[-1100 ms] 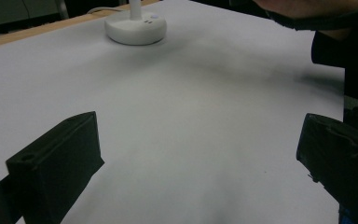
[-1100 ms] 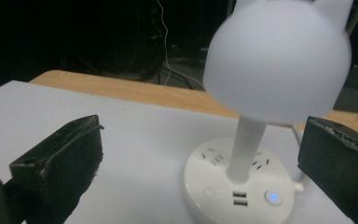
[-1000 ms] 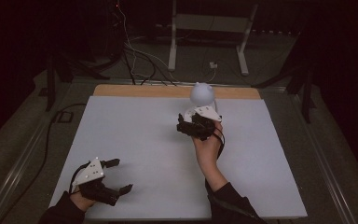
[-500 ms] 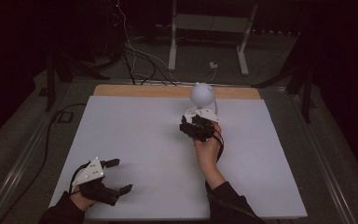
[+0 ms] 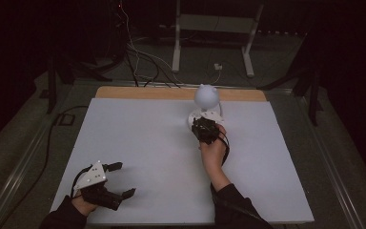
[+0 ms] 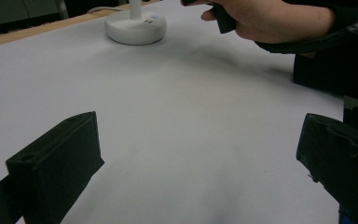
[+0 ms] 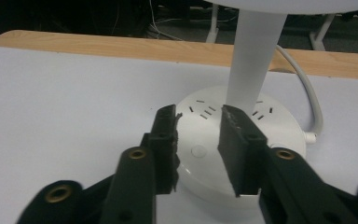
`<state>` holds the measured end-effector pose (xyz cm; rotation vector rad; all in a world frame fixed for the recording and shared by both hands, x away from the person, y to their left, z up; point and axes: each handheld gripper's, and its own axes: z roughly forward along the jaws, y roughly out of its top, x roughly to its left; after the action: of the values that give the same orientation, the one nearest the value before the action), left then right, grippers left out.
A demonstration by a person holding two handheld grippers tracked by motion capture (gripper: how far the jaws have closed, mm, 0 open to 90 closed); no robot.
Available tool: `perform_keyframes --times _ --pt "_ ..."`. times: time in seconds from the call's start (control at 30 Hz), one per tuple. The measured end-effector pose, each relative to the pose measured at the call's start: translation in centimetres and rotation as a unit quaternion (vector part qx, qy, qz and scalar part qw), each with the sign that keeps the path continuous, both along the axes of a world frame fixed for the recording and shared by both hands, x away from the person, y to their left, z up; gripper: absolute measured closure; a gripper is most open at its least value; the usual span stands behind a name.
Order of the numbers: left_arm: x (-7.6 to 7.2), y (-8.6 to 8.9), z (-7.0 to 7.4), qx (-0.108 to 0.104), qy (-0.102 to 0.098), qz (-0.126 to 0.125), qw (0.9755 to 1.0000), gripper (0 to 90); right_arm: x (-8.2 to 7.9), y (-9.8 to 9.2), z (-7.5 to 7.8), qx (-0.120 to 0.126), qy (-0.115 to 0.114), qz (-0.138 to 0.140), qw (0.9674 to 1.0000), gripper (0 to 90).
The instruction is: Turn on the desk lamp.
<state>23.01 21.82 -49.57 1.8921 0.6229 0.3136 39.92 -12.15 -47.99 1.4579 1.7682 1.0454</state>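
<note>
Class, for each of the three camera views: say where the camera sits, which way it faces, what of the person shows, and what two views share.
High view: above the person's side, facing forward and down on the table; both forearms, left gripper, right gripper.
Left gripper view: low over the table, between its wide-apart jaws, facing the lamp base and the right hand.
Right gripper view: above the lamp base, jaws narrowed over its button, nothing between them.
Shared: the lamp base.

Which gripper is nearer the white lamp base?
Right. The right gripper hangs just over the lamp base, jaws narrowed above its button. The left gripper rests at the table's near left corner, far away.
</note>
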Motion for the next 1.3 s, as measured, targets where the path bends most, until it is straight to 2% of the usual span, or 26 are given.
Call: perform_keyframes --times 0.17,0.2,0.37,1.03,1.3 --pt "0.0 0.0 0.0 -0.002 0.000 0.000 1.0000 0.4 0.3 0.0 -0.1 -0.006 -0.003 -0.002 1.0000 77.6" --pt "0.0 0.0 0.0 0.000 0.000 0.000 1.0000 0.4 0.5 0.0 -0.2 -0.007 0.000 -0.004 1.0000 81.8" --pt "0.0 0.0 0.0 -0.001 0.001 -0.001 1.0000 0.4 0.9 0.0 -0.4 -0.015 0.005 -0.005 0.9999 89.1" --pt "0.0 0.1 0.0 0.001 0.000 0.001 1.0000 0.4 2.3 0.3 -2.0 -0.013 0.042 0.005 0.9990 90.0" --pt "0.0 0.1 0.0 0.002 0.001 0.000 1.0000 0.4 2.5 0.4 -2.7 -0.016 0.053 0.001 0.9985 90.0"
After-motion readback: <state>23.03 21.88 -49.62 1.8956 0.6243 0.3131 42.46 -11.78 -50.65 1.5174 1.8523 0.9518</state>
